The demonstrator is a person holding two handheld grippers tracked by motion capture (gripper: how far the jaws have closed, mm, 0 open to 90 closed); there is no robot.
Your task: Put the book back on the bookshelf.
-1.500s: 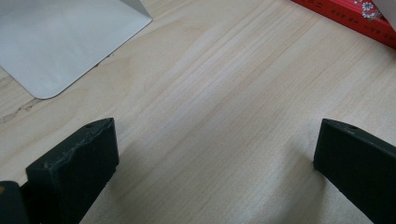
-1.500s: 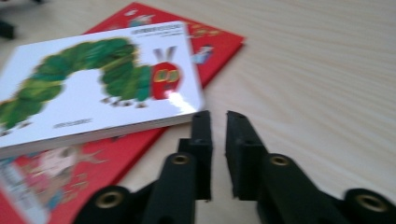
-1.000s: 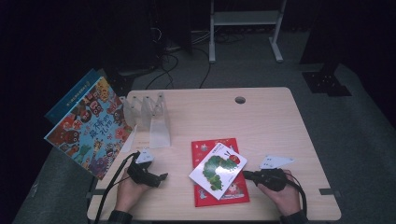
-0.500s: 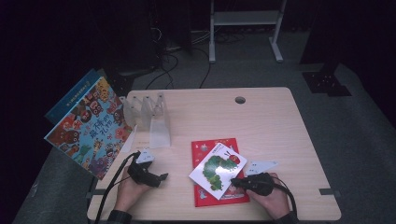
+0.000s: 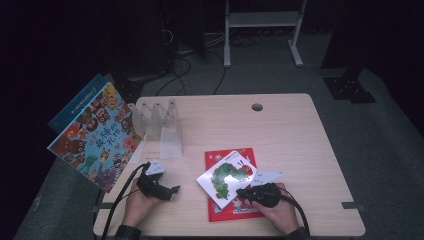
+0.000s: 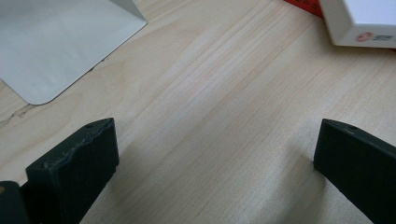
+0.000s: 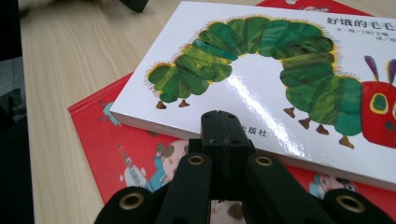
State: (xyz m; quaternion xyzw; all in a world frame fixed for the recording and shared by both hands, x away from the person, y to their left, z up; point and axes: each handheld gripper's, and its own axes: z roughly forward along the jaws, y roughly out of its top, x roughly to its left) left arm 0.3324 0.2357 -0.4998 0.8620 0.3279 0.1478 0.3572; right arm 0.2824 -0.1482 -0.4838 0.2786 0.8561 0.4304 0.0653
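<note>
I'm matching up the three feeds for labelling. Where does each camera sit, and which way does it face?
High view: above the table's near side, looking forward and down; both forearms and tongs show.
Left gripper view: rides the left tongs, facing bare wood between open jaws.
Right gripper view: rides the right tongs, shut, nosing the caterpillar book's edge.
Shared: that white book atop the red book.

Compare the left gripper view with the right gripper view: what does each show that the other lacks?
Left gripper view: the clear stand's base and open black jaws over bare wood. Right gripper view: the caterpillar picture on the white book's cover, with the right hand-held gripper shut at that book's near edge. Both: the table, the white book and the red book beneath it.
</note>
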